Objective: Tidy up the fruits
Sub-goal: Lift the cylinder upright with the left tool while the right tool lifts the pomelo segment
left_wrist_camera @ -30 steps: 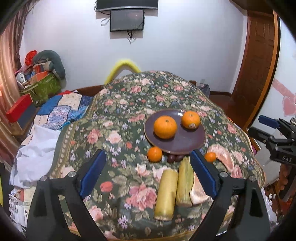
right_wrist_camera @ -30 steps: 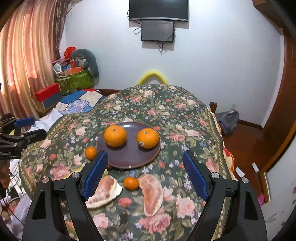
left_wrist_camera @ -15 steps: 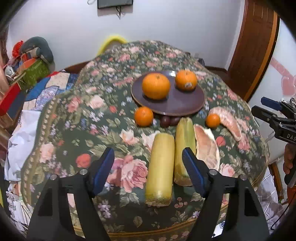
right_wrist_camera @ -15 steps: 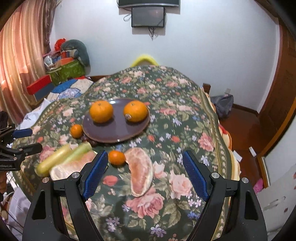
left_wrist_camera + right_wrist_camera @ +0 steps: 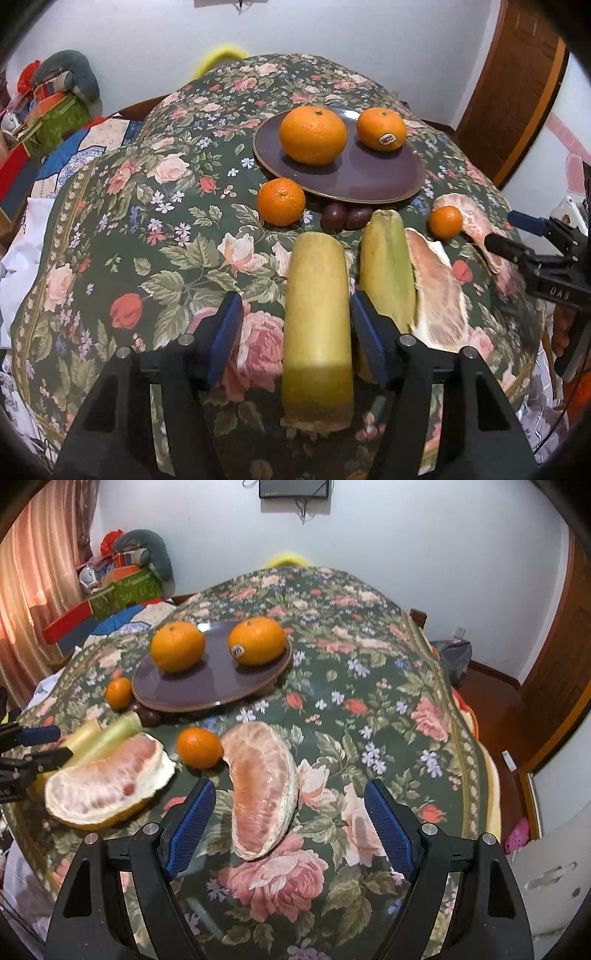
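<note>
Left wrist view: the left claw [image 5: 295, 332] is spread open around the near end of a pale yellow-green sugarcane stick [image 5: 317, 325] lying on the floral-clothed bench [image 5: 166, 221]; whether a pad touches it cannot be told. A second greener stick [image 5: 386, 266] lies just beside it, then a peeled pomelo half [image 5: 439, 291]. Two large oranges sit on the round dark purple plate [image 5: 369, 173].

Right wrist view: the right claw [image 5: 290, 830] gapes open over a peeled pink pomelo segment [image 5: 262, 786], with a small tangerine [image 5: 199, 747] touching that segment's far end.

Left gripper [image 5: 295, 332] lowered around cane piece [image 5: 317, 325]; right gripper [image 5: 291, 823] around pomelo segment [image 5: 262, 786].
</note>
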Action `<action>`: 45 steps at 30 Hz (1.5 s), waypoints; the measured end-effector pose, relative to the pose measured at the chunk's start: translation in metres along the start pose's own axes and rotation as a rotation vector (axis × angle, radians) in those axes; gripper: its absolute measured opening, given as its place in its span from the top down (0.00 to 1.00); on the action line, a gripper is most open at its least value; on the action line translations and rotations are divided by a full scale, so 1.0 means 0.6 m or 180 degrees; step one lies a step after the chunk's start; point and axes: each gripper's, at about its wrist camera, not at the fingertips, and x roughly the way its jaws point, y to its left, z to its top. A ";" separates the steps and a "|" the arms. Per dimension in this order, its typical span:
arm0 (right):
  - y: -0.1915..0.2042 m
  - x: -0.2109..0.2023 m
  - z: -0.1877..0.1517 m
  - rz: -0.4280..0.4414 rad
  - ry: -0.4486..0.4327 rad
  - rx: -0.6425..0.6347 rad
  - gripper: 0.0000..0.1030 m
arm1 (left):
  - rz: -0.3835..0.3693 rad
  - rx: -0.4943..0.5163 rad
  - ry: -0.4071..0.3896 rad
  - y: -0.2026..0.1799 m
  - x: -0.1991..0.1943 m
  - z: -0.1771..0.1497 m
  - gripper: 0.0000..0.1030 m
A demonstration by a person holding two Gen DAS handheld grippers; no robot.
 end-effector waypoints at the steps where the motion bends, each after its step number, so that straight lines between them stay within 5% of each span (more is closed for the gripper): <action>1: 0.001 0.007 -0.001 0.0012 0.0029 -0.0004 0.23 | 0.0020 -0.0013 -0.0002 0.001 0.005 0.003 0.41; 10: 0.001 0.047 0.005 0.0213 0.0146 0.0087 0.37 | -0.0223 -0.0160 0.0050 0.016 0.024 0.015 0.63; 15: 0.005 0.048 0.013 0.0276 0.0098 0.0082 0.59 | -0.0223 -0.0166 0.0044 0.014 0.023 0.016 0.63; 26: -0.002 0.020 0.012 0.0212 -0.0010 0.0127 0.60 | -0.0127 -0.0190 -0.0104 0.018 -0.014 0.020 0.64; 45: -0.001 -0.074 0.083 0.0205 -0.0677 0.0131 0.60 | -0.0215 -0.0127 -0.0642 -0.009 -0.110 0.090 0.65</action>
